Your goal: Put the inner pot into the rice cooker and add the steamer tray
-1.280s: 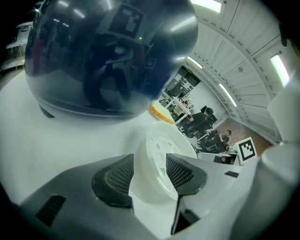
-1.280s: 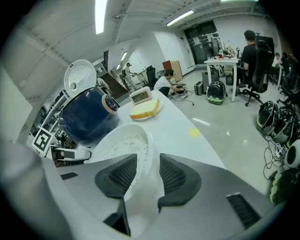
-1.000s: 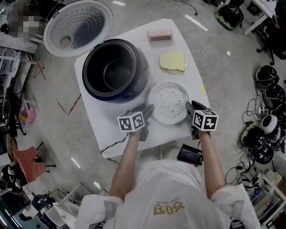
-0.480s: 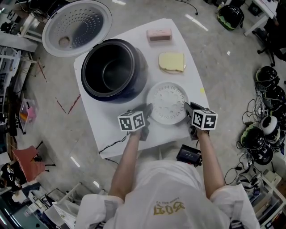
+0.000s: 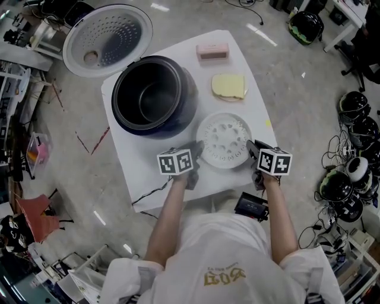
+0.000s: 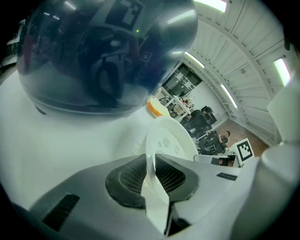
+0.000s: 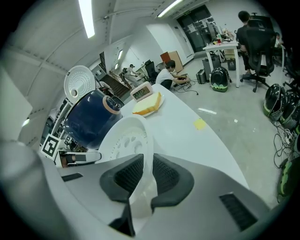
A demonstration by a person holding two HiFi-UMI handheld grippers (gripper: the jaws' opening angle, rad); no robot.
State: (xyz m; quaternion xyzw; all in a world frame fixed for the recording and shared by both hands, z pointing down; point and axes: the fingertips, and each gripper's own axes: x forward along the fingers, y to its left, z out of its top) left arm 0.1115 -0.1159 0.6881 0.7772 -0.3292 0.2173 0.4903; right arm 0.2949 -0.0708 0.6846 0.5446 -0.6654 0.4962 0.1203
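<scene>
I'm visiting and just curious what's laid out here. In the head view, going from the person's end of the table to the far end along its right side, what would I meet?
white round perforated steamer tray → pale yellow squarish sponge → pink rectangular block

White table [image 5: 134, 155], rice cooker [image 5: 187, 110], pink box [image 5: 212, 50], yellow sponge [image 5: 228, 86]

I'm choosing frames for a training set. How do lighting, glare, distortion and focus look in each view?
Head view: evenly lit and sharp, mild wide-angle bowing. Left gripper view: heavy fisheye, ceiling lights mirrored on the glossy rice cooker, steamer tray rim blurred near the lens. Right gripper view: same fisheye, dark corners, a blown-out light strip.
</scene>
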